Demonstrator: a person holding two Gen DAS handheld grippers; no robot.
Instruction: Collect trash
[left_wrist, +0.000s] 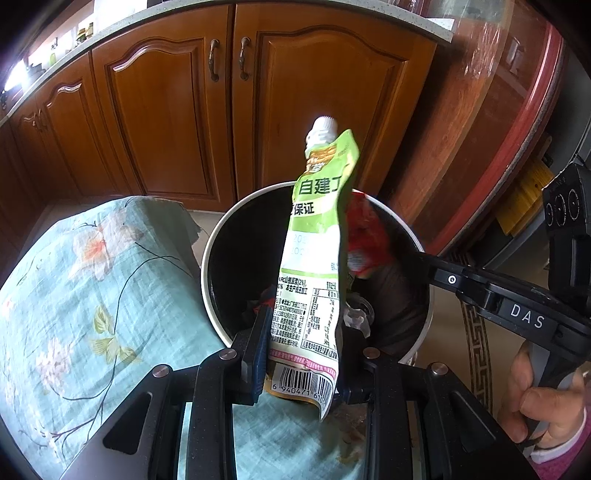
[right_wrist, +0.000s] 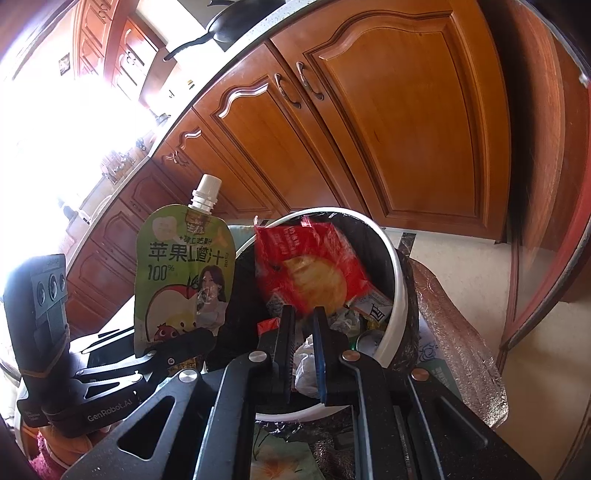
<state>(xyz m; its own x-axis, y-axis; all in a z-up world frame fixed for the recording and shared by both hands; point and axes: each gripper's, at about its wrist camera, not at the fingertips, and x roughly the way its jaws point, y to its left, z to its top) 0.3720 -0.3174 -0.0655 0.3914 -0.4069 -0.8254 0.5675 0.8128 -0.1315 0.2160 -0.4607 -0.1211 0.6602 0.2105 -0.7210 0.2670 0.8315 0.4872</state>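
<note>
At centre frame, over the white-rimmed bin (left_wrist: 218, 236), the left gripper (left_wrist: 301, 354) pinches the green juice pouch (left_wrist: 314, 240) by its base; the right gripper (right_wrist: 304, 325), nearly closed, clamps the red wrapper (right_wrist: 310, 266). Step: depositing. Next: open both grippers to release.

The green juice pouch (left_wrist: 314, 258) hides most of the bin's (left_wrist: 221, 236) inside in the left wrist view, and covers the left part of the red wrapper (left_wrist: 365, 236) behind it. The pouch's lowest corner curls out of sight between the gripper's fingers. In the right wrist view the red wrapper (right_wrist: 310, 266) is blurred at its near end — perhaps held there, though I cannot tell (the window glare whitens the far left).
</note>
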